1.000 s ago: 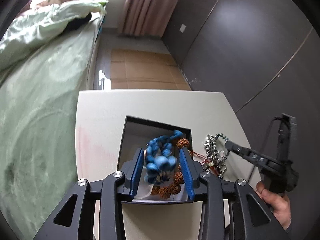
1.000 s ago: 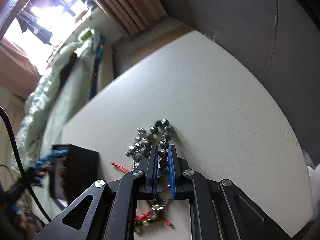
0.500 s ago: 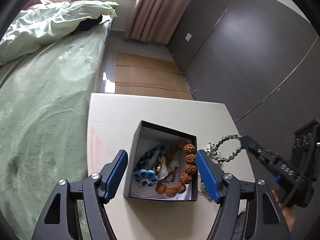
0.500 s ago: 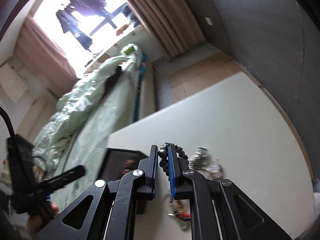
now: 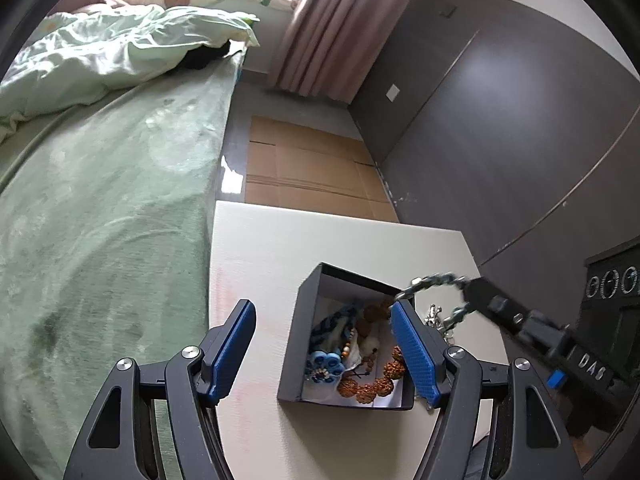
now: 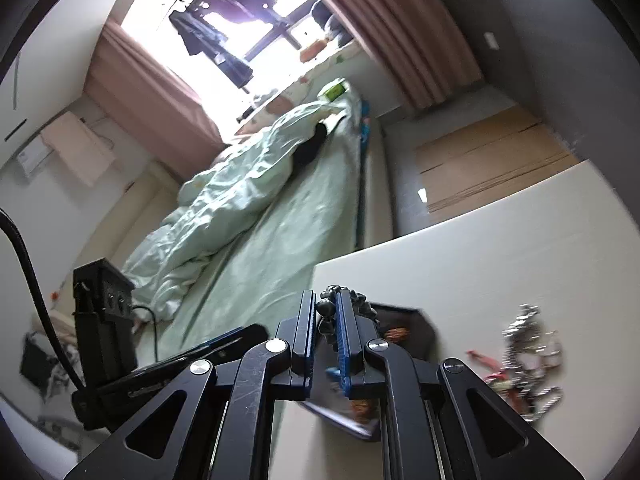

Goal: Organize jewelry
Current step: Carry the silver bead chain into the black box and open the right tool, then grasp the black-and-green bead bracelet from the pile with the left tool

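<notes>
Beside the green bed [image 5: 100,208], on the pale table [image 5: 288,248], stands an open black box [image 5: 298,344]. Inside the box lie a brown bead bracelet [image 5: 368,386], a blue braided piece [image 5: 324,364] and some smaller beads. Just right of the box sits a tangle of silver chains [image 6: 528,344] with a red cord [image 6: 486,360]. Above the box, the left gripper [image 5: 324,350] tilts downward, its jaws spread wide and empty. Over the box's right edge, the right gripper [image 6: 326,322] is pinching a dark bead bracelet [image 5: 430,282], which hangs in a loop.
</notes>
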Motion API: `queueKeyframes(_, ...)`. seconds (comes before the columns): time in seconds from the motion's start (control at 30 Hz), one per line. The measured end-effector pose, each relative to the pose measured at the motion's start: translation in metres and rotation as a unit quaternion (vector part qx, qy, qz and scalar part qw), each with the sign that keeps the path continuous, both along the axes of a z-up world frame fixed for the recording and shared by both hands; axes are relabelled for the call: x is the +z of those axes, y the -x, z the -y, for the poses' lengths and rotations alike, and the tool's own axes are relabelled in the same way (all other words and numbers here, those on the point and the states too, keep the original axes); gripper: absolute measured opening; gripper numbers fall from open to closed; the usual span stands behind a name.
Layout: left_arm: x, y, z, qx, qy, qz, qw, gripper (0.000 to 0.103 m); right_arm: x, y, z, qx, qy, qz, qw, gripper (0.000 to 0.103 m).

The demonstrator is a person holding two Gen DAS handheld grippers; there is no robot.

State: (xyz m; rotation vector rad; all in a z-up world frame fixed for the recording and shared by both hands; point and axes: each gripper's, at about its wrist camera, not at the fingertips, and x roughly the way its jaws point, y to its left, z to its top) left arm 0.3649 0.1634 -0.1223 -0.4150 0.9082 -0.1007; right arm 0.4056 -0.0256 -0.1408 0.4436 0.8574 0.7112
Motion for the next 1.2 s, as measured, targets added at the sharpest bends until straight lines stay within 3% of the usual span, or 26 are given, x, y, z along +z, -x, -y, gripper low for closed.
queueKeyframes(0.1,-0.001,0.001,-0.006,0.006,0.002,-0.001,1.0,0.071,-0.008,-0.005,-0.014,0.032,-0.004,-0.018,0.999,0.016)
queueKeyframes(0.13,-0.002,0.001,-0.008,0.008,0.003,-0.002,1.0,0.071,-0.013,-0.008,-0.015,0.042,-0.007,-0.032,0.999,0.032)
queueKeyframes(0.2,-0.002,0.001,-0.01,0.01,0.007,-0.004,0.9999,0.071,-0.019,-0.009,-0.011,0.036,-0.01,-0.048,0.998,0.053)
queueKeyframes(0.4,-0.001,0.001,-0.006,0.003,0.012,-0.003,0.9999,0.071,-0.015,-0.001,0.022,-0.003,-0.009,-0.041,0.999,0.053)
queueKeyframes(0.77,0.006,0.002,0.035,-0.045,-0.003,0.01,0.9989,0.072,-0.004,0.024,0.06,-0.04,0.068,-0.014,0.997,0.053)
queueKeyframes(0.9,0.008,0.005,0.046,-0.054,-0.007,0.019,0.9983,0.087,-0.002,0.028,0.074,-0.054,0.089,-0.018,0.994,0.053)
queueKeyframes(1.0,0.01,0.007,0.056,-0.061,-0.01,0.027,0.9977,0.089,-0.003,0.03,0.087,-0.064,0.099,-0.028,0.993,0.053)
queueKeyframes(1.07,0.01,0.007,0.062,-0.068,-0.016,0.027,0.9972,0.089,-0.002,0.031,0.093,-0.068,0.105,-0.031,0.992,0.058)
queueKeyframes(1.13,0.009,0.008,0.069,-0.074,-0.019,0.025,0.9968,0.089,-0.001,0.034,0.101,-0.079,0.111,-0.032,0.99,0.08)
queueKeyframes(1.2,0.009,0.009,0.076,-0.08,-0.022,0.024,0.9963,0.089,-0.001,0.037,0.11,-0.092,0.115,-0.032,0.989,0.087)
